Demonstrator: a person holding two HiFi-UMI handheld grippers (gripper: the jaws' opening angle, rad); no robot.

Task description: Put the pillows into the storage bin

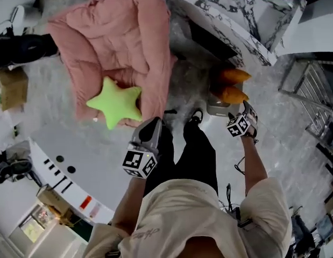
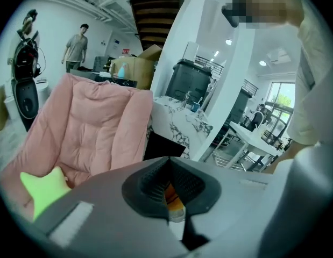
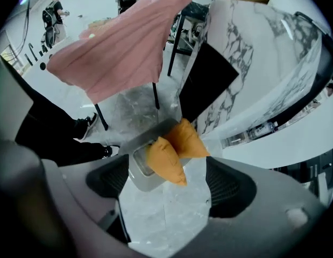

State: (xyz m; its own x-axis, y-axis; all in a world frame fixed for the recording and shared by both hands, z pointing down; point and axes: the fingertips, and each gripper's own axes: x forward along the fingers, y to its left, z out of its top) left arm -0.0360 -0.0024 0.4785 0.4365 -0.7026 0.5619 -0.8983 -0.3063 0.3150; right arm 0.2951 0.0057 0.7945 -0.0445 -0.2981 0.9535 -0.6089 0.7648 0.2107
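Two orange pillows (image 1: pixel 231 85) stick up out of a small grey storage bin (image 1: pixel 217 109). In the head view the bin stands right of centre on the pale marbled floor (image 1: pixel 295 144). It is at the foot of a white counter with black veining (image 1: pixel 231 15), which runs across the upper right. At upper left a pink padded chair (image 1: pixel 115 42) carries a lime-green star-shaped pillow (image 1: pixel 115 105) on its seat. The left gripper (image 1: pixel 154 123) shows at lower centre, near that star. The right gripper (image 1: pixel 249 112) is just right of the bin and apart from it.

In the left gripper view the jaws are closed together with nothing in them, and a narrow slit between them shows a strip of orange. The pink chair fills the left, with the star pillow at the lower left edge. The veined counter sits at centre, and a person (image 2: pixel 76 44) stands at upper left in a bright white room.

In the right gripper view the jaws stand wide apart and empty. They frame the bin and its two pillows on the floor at centre. The chair is at the top and the counter at the right.
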